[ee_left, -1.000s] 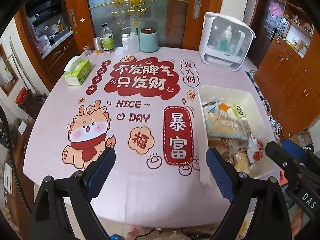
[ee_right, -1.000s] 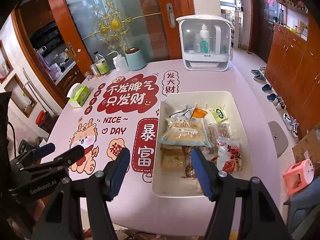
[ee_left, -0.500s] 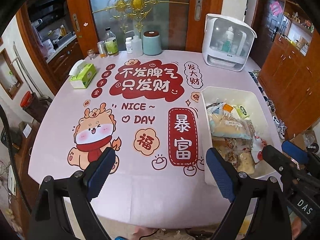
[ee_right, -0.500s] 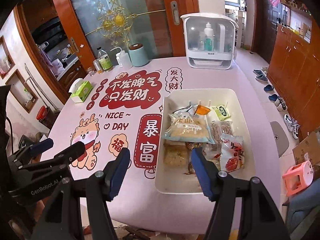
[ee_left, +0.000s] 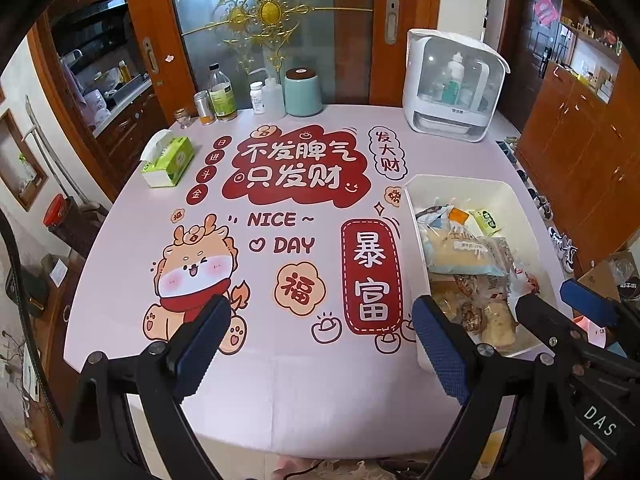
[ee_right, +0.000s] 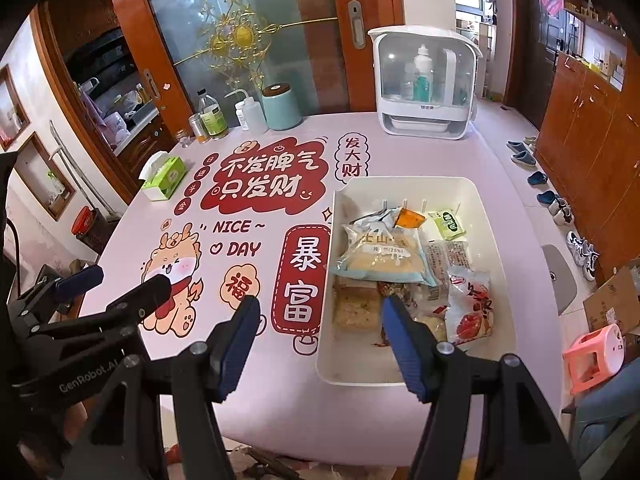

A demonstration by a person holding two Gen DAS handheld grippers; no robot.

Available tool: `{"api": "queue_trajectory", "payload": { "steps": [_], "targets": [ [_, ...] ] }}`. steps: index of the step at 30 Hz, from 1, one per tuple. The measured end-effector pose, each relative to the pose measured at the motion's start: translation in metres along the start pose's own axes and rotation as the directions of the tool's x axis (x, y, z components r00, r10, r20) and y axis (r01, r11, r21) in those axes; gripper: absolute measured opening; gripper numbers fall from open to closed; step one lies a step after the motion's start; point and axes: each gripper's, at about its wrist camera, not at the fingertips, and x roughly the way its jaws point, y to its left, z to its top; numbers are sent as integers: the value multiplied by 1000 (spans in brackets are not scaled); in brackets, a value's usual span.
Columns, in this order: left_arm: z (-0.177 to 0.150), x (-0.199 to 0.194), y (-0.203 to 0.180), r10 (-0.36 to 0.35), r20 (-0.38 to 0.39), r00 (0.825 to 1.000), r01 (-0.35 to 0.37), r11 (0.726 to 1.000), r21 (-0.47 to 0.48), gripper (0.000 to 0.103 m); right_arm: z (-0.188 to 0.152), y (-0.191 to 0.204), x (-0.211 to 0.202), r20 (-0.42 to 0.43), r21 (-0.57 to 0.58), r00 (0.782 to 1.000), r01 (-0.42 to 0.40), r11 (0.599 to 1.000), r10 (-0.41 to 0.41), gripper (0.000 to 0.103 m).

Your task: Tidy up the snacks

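A white tray sits on the right of the pink printed table, holding several snack packets. On top lies a large bread packet, with a red-and-white packet and a small green packet beside it. My right gripper hovers open over the tray's near left corner with nothing between its fingers. Above the table's front edge, left of the tray, my left gripper stands wide open and empty. Each gripper shows in the other's view: the right gripper and the left gripper.
A green tissue box lies at the table's left. Along the far edge stand bottles, a teal canister and a white lidded cabinet. A pink stool and shoes are on the floor to the right.
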Motion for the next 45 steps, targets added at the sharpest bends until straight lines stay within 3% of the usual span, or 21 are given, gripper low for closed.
{"api": "queue_trajectory", "payload": {
  "steps": [45],
  "targets": [
    [2,1,-5,8,-6,1000,-8,1000,20,91,-6,-4,8,-15,8,1000,5,1000,-5,64]
  ]
}}
